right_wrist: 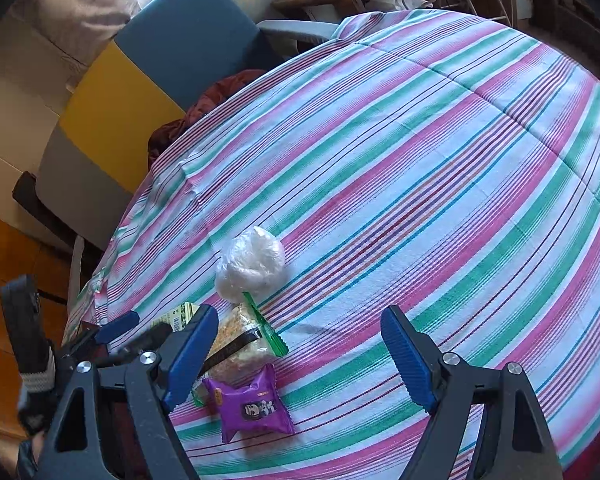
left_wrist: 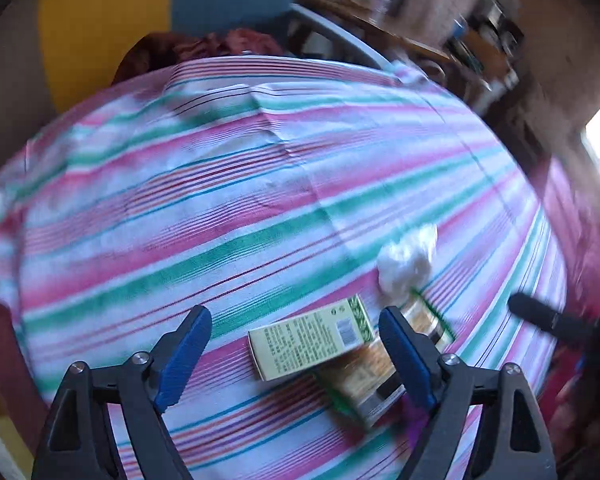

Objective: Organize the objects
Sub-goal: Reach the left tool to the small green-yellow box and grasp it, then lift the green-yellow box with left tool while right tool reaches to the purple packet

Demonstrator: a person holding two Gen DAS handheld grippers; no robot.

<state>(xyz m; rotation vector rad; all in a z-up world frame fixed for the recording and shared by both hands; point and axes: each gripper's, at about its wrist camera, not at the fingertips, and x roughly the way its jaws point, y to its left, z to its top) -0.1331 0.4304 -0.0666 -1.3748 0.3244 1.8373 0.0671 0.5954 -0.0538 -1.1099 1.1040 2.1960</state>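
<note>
Between the jaws of the L gripper (left_wrist: 296, 336), spread wide w/ nothing clamped, lies a green carton (left_wrist: 312, 338), resting partly on a snack bag (left_wrist: 374, 376) near the table's close edge. Judged step: regroup this cluster; best to lower square over the carton, pads on its long flat sides, clear of the bag beneath. R gripper (right_wrist: 296, 356) also stands apart, empty, hovering over striped cloth (right_wrist: 420, 168) just beside a purple packet (right_wrist: 252, 404). Materials: carton = rigid printed card, sharp corners; bag = clear crinkly film w/ green seal strip, prob. slippery; packet = glossy foil pillow, serrated ends; white wad (right_wrist: 252, 266) = soft crumpled plastic, rounded. Cloth is woven, creased, may drag under a sliding item.
</note>
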